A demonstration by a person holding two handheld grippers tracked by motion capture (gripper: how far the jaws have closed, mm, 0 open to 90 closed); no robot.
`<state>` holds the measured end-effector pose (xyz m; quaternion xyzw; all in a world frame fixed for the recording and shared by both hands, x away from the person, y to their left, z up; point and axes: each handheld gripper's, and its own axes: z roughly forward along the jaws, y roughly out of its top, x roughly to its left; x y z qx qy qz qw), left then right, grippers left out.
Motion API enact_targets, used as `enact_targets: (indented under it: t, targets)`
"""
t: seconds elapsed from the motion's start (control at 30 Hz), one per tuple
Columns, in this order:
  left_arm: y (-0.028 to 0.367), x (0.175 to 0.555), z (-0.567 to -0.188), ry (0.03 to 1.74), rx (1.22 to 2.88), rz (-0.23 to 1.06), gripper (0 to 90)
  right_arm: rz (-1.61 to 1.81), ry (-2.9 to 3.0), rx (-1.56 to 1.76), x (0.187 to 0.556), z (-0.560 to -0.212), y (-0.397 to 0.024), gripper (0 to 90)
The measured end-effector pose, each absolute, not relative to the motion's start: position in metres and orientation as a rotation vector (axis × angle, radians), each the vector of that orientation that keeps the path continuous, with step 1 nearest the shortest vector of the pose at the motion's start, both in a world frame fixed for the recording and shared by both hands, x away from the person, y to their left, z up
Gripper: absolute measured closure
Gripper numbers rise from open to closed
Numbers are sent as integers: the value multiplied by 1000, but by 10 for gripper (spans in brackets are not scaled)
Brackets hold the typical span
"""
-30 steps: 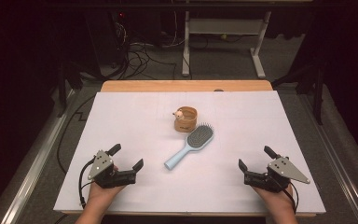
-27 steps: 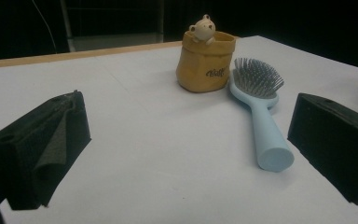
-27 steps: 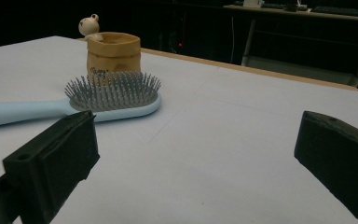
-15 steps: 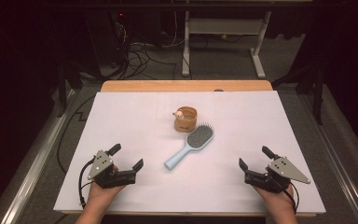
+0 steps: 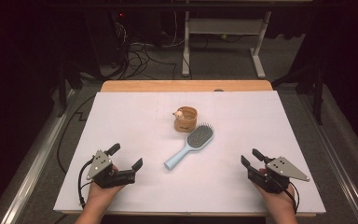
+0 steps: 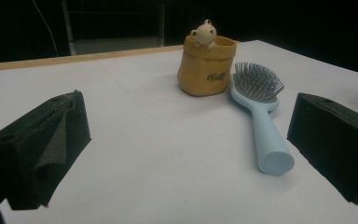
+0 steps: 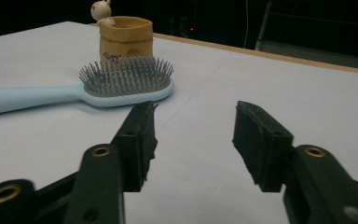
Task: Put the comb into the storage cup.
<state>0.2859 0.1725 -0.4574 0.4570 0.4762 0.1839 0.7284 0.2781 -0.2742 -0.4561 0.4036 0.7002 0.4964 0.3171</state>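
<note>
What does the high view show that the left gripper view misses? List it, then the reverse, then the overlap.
High view: the left gripper from above, the right gripper, whose fingers have just been closing with nothing between them, and floor cables. Left gripper view: its own fingers close up, wide apart, and lettering on the bear pot. Shared: the hairbrush, the pot, the white table.

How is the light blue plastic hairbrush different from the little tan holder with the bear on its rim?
The light blue plastic hairbrush lies flat, long and slim; the tan bag-shaped holder with a bear figure stands upright, short and round. The brush shows grey bristles; the holder is open-topped. Both sit on the white table, side by side.
</note>
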Motion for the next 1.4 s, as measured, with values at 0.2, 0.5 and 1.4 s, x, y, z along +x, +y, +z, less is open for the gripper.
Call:
enact_targets:
  t: [0.2, 0.5, 1.4]
  targets:
    - [173, 286, -457, 1050, 1010, 402, 2, 1301, 1880, 1066, 279, -456, -273, 718]
    - [172, 285, -458, 1048, 1008, 400, 3, 1300, 1955, 1044, 280, -457, -261, 900]
    - [179, 286, -459, 1052, 983, 382, 9, 1117, 2348, 765, 339, -464, -41, 900]
